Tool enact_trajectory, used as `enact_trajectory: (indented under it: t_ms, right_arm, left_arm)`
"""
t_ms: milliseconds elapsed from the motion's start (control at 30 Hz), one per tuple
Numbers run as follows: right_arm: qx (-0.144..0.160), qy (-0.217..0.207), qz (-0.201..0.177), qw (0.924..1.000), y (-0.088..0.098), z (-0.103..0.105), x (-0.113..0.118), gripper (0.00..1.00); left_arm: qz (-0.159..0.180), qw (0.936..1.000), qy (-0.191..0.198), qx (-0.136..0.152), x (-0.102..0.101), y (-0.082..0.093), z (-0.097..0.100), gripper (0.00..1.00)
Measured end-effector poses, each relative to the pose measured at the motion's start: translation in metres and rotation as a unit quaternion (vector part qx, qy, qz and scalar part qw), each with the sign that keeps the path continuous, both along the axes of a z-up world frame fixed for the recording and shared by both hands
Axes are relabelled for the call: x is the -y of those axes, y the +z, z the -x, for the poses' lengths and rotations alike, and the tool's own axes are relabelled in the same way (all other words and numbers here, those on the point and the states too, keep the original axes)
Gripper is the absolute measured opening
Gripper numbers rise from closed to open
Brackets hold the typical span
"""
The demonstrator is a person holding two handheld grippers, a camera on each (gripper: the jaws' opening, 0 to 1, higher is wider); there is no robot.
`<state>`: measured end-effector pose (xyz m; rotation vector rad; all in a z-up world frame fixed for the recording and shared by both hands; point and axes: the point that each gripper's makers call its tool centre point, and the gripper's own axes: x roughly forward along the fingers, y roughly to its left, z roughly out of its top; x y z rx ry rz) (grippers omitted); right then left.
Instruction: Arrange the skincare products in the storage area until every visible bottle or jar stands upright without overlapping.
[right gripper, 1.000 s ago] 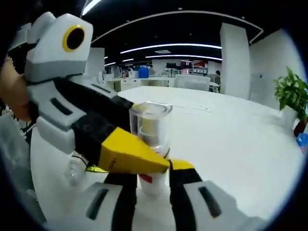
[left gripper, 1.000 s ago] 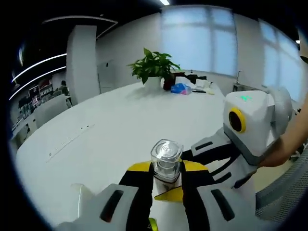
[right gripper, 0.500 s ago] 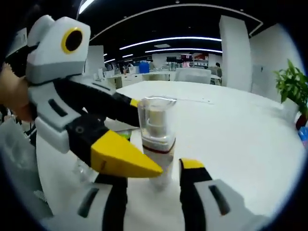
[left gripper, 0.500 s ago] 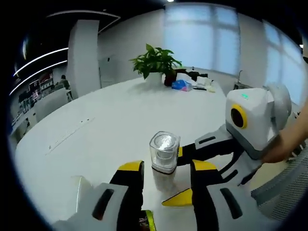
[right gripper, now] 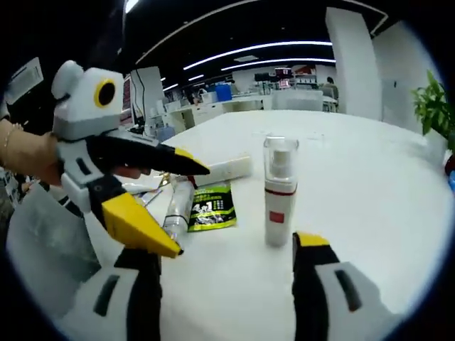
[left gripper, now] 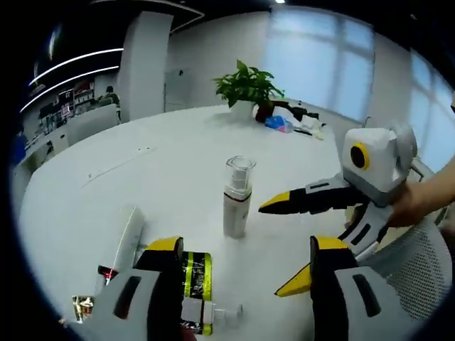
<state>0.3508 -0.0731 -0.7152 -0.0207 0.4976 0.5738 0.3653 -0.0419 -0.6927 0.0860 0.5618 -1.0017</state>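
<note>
In the left gripper view, a white tube lies flat on the white desk at lower left, and just right of it a green-and-black sachet lies beside a clear bottle on its side at the bottom edge. The left gripper rises from the bottom with its fingers spread wide, holding nothing. Above them, at centre frame, the pump bottle with a clear cap stands upright on the desk, apart from both grippers. A potted plant sits at upper centre. To the right, the right gripper reaches in, fingers spread. In the right gripper view, the left gripper enters from the left, held by a hand; right of it lie the clear bottle, the sachet and a white box. The pump bottle stands upright right of centre, above the right gripper, whose fingers are spread and empty.
</note>
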Motion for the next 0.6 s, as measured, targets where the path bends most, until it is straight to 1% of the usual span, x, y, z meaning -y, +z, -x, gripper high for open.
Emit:
enact_trajectory:
  t_ms: [100, 133, 233, 300, 333, 433, 533, 600]
  right_arm:
    - [0.004, -0.002, -0.008, 1.0000, 0.009, 0.005, 0.000, 0.79]
    - [0.005, -0.005, -0.011, 0.9999, 0.013, 0.008, 0.001, 0.81]
    - [0.004, -0.013, -0.010, 0.9999, 0.019, 0.013, 0.004, 0.90]
    - [0.008, -0.011, -0.011, 0.9999, 0.027, 0.018, 0.002, 0.90]
    - [0.007, -0.008, -0.010, 0.9999, 0.028, 0.020, 0.001, 0.91]
    - [0.009, -0.003, -0.007, 0.9999, 0.030, 0.023, 0.001, 0.94]
    - [0.004, -0.008, -0.020, 0.9998, 0.035, 0.027, -0.002, 0.95]
    - [0.001, -0.008, -0.038, 0.9992, 0.042, 0.030, -0.009, 0.98]
  left_arm:
    - [0.007, 0.9999, 0.015, 0.000, -0.012, 0.006, 0.003, 0.76]
    - [0.009, 0.9997, 0.023, 0.003, -0.021, 0.009, 0.004, 0.77]
    - [0.013, 0.9992, 0.039, 0.000, -0.038, 0.012, 0.009, 0.81]
    - [0.009, 0.9987, 0.050, -0.004, -0.049, 0.011, 0.012, 0.82]
    - [0.007, 0.9983, 0.057, -0.007, -0.056, 0.011, 0.015, 0.83]
    - [0.010, 0.9975, 0.069, -0.013, -0.069, 0.011, 0.020, 0.90]
    - [0.015, 0.9961, 0.085, -0.022, -0.086, 0.014, 0.030, 0.93]
    - [0.016, 0.9956, 0.087, -0.031, -0.094, 0.014, 0.039, 0.95]
